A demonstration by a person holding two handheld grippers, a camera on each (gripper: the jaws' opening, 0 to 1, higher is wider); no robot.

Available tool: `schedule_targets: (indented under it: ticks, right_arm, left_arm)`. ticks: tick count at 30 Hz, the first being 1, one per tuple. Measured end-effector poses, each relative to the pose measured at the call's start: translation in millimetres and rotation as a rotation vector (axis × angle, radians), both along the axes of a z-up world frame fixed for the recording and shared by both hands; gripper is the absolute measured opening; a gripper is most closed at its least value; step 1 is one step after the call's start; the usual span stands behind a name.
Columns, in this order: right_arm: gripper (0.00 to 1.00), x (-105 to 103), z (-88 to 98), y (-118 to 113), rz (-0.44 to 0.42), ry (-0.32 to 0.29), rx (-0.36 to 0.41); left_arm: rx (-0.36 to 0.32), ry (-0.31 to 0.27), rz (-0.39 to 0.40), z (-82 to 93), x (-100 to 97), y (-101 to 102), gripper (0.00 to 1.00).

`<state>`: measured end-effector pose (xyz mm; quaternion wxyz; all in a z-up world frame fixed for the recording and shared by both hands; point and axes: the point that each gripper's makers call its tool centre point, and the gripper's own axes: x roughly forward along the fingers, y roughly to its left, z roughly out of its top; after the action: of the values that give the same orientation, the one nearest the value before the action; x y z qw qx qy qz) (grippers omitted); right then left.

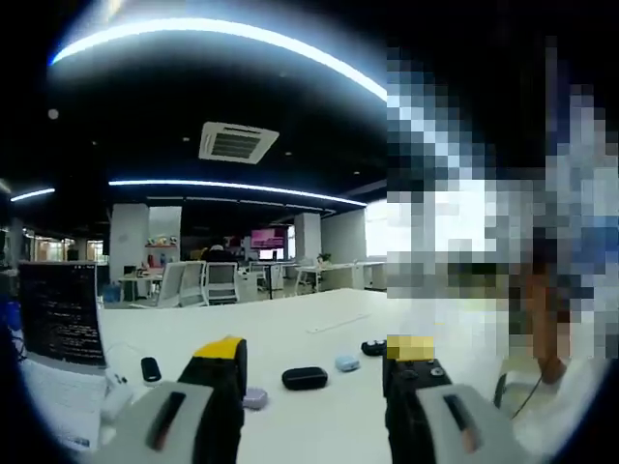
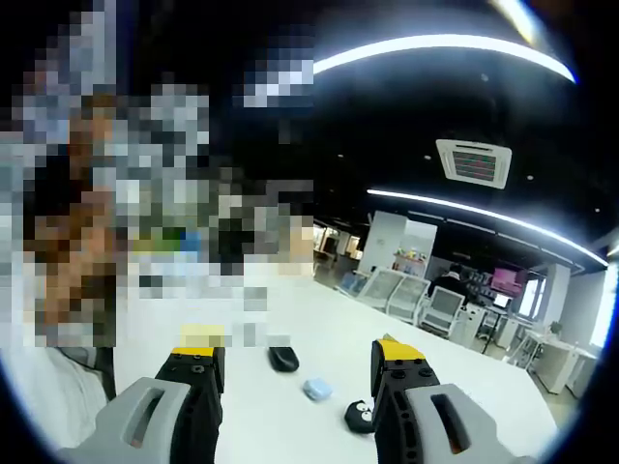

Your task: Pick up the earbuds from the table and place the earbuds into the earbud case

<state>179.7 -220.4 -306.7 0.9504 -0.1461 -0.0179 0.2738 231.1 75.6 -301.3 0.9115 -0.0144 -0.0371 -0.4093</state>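
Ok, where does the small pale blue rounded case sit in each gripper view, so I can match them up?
Left gripper view: the small pale blue rounded case lies on the white table, between the jaws, nearer the right jaw, right of the black oval case.
Right gripper view: it lies between the jaws, below and right of the black oval case.
Shared landmark: the ceiling air vent.

Left finger hides part of the lilac case (image 1: 255,397); earbuds indistinguishable.
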Motion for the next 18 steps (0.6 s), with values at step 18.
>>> schedule_targets:
  ticks: [18]
  right_arm:
    - [0.59, 0.0, -1.7, 2.4, 0.007, 0.003, -0.005]
  left_arm:
    - [-0.013, -0.004, 0.010, 2.4, 0.3, 4.4, 0.57]
